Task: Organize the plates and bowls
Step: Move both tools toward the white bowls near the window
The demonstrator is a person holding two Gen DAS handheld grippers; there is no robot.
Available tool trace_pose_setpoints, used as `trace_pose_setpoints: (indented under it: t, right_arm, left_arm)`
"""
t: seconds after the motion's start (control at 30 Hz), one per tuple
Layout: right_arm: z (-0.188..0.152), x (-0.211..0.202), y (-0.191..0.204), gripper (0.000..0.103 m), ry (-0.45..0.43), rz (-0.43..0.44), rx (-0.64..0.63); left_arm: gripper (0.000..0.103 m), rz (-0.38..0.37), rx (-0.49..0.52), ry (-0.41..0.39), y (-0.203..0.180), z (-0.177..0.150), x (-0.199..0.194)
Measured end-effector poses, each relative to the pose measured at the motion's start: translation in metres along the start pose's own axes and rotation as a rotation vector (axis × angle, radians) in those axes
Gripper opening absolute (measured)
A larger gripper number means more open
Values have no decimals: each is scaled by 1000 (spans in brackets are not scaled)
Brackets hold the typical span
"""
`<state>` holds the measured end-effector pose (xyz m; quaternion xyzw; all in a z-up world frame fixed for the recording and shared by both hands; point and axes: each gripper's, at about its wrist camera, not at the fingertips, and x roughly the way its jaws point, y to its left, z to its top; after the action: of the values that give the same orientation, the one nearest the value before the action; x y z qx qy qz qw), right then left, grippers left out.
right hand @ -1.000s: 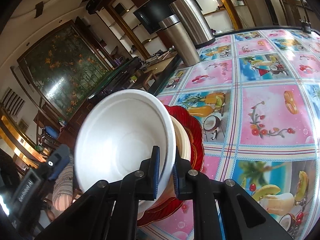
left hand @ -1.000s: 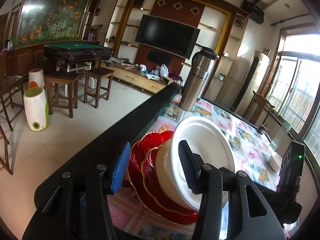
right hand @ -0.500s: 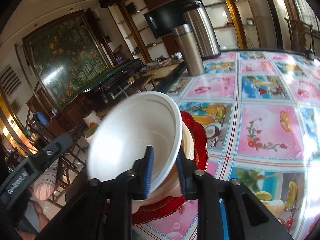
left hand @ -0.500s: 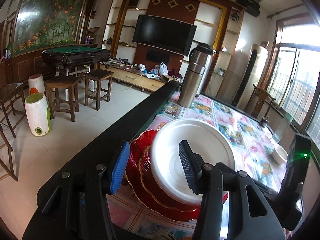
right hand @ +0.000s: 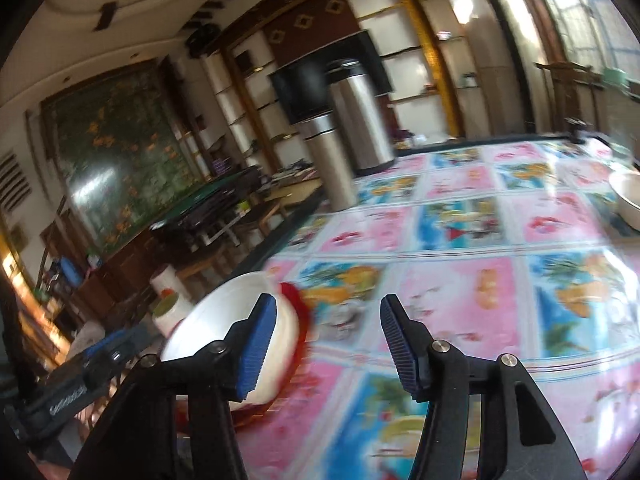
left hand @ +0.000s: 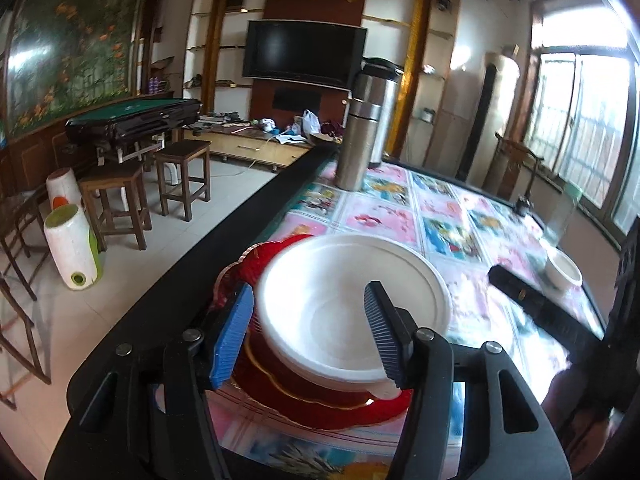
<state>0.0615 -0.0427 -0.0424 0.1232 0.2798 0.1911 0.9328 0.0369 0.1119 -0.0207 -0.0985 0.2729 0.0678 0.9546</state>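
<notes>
Standing far back on the counter (left hand: 400, 220), two steel flasks (left hand: 354, 148) block nothing, while the white bowl (left hand: 352, 312) tops red plates (left hand: 320, 404) between the released left tongs (left hand: 310, 332), left of the released right tongs (right hand: 326, 344).

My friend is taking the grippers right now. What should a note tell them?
Left gripper: open, empty, jaws either side of the stack, not gripping.
Right gripper: open, empty, off to the right of the stack over the tablecloth.
Stack: white bowl sits nested on top of the red plates near the table's edge.
Done: that bowl is stacked.
Left: another white bowl sits alone on the far side of the table. It likely goes on the stack next.
</notes>
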Motion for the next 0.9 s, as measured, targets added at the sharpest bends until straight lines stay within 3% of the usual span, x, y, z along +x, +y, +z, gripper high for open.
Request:
trace_pose_setpoints:
  t: [0.23, 0.4, 0.7, 0.9]
  right_arm:
    - [11, -27, -76, 60, -32, -94, 130]
    - [16, -51, -119, 61, -71, -144, 176]
    - [30, -98, -197, 63, -182, -242, 280]
    - [44, -139, -264, 69, -305, -382, 379]
  left_arm:
    - [57, -11, 77, -3, -33, 2, -6]
    - [63, -21, 147, -12, -64, 3, -9]
    - [63, -77, 314, 1, -142, -3, -5]
    - [66, -162, 413, 85, -197, -12, 13]
